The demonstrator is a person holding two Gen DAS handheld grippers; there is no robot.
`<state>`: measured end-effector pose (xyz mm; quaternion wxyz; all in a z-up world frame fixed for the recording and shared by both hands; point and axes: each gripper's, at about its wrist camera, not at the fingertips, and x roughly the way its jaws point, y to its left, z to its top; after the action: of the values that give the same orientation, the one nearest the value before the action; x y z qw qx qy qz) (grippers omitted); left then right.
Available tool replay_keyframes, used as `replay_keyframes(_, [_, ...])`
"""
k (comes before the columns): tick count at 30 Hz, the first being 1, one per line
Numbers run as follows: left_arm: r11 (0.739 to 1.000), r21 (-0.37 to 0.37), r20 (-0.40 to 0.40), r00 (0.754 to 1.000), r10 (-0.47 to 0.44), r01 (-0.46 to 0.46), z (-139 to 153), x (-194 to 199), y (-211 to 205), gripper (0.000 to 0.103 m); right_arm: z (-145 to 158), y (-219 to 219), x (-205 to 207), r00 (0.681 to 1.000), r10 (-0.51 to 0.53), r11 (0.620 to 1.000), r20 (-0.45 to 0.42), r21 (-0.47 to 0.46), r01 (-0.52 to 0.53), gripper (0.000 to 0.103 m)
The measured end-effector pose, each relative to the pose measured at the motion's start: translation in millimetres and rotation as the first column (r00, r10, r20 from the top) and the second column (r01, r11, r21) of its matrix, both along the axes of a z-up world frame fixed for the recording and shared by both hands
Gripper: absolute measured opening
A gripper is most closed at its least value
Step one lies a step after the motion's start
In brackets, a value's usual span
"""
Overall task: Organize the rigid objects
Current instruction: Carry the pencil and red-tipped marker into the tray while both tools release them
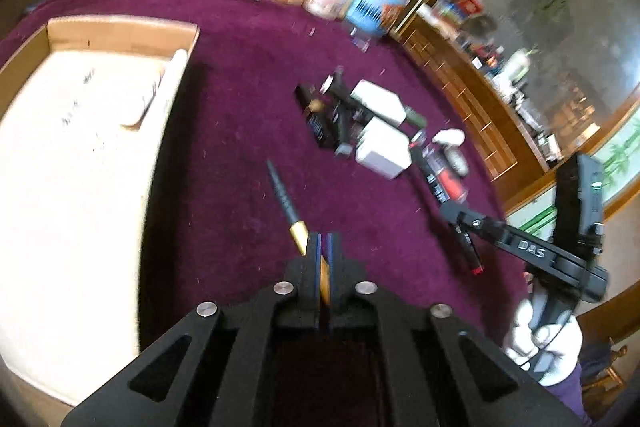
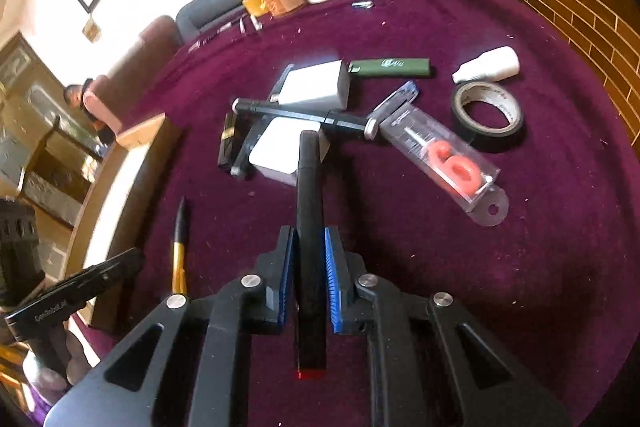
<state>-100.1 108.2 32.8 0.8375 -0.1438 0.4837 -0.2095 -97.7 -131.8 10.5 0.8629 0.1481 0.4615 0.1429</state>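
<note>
- Left wrist view: the left hand-held gripper pinches a gold-and-black pen by its gold end, tip pointing forward above the bench.
- Right wrist view: the right hand-held gripper clamps a black marker mid-barrel, its red end toward the camera.
- Both look light, stiff and smooth; a mid-barrel grip should limit swivelling.
- Beyond lie white adapters, a tape roll and a cardboard box at left.
</note>
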Motion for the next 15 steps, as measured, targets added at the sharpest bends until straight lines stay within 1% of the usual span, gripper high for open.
replay_keyframes(1, [1.000,0.020,-0.020,1.000,-0.005,0.005,-4,2,-6,0.020,-3,3,0,1.000,0.008,1.000,-0.007,0.000,-0.008,0.012])
replay_keyframes(2, [0.998,0.057,-0.040,0.999,-0.002,0.004,-11,5,-13,0.037,-5,5,-2,1.000,0.014,1.000,-0.013,0.003,-0.014,0.012])
replay_keyframes(3, [0.997,0.076,-0.042,0.999,0.003,0.000,-13,9,-19,0.040,-9,9,-1,1.000,0.021,1.000,-0.022,0.003,-0.021,0.012])
replay_keyframes(4, [0.995,0.103,-0.008,1.000,0.007,-0.006,-11,10,-25,0.046,-12,13,-1,0.999,0.027,1.000,-0.029,0.000,-0.027,0.012])
replay_keyframes(6, [0.978,0.208,0.044,0.999,-0.012,0.003,-11,16,-43,0.047,-16,19,0,0.999,0.039,0.999,-0.036,-0.007,-0.039,0.013])
replay_keyframes(7, [0.967,0.255,0.072,0.997,-0.028,0.009,-12,18,-51,0.046,-16,23,1,0.998,0.042,0.999,-0.036,-0.017,-0.043,0.014])
replay_keyframes(8, [0.946,0.324,0.105,0.993,-0.051,0.014,-13,19,-60,0.039,-16,26,2,0.998,0.046,0.999,-0.035,-0.026,-0.047,0.014])
replay_keyframes(9, [0.930,0.367,0.122,0.991,-0.057,0.008,-14,20,-64,0.030,-16,30,3,0.998,0.052,0.998,-0.035,-0.036,-0.053,0.014])
replay_keyframes(10, [0.922,0.387,0.132,0.989,-0.062,0.006,-15,20,-64,0.009,-16,35,5,0.998,0.057,0.997,-0.032,-0.055,-0.059,0.014])
replay_keyframes(11, [0.934,0.356,0.120,0.990,-0.079,0.032,-15,21,-61,0.007,-16,37,6,0.998,0.060,0.996,-0.030,-0.068,-0.062,0.015])
replay_keyframes(12, [0.946,0.320,0.104,0.991,-0.079,0.041,-15,21,-55,0.006,-16,41,6,0.998,0.063,0.994,-0.021,-0.089,-0.064,0.015])
replay_keyframes(13, [0.955,0.294,0.094,0.993,-0.074,0.043,-14,20,-48,0.006,-15,47,6,0.997,0.071,0.989,-0.004,-0.129,-0.071,0.015])
replay_keyframes(15, [0.968,0.249,0.094,0.994,-0.064,0.039,-11,15,-37,0.006,-14,54,6,0.996,0.083,0.981,0.010,-0.176,-0.080,0.015])
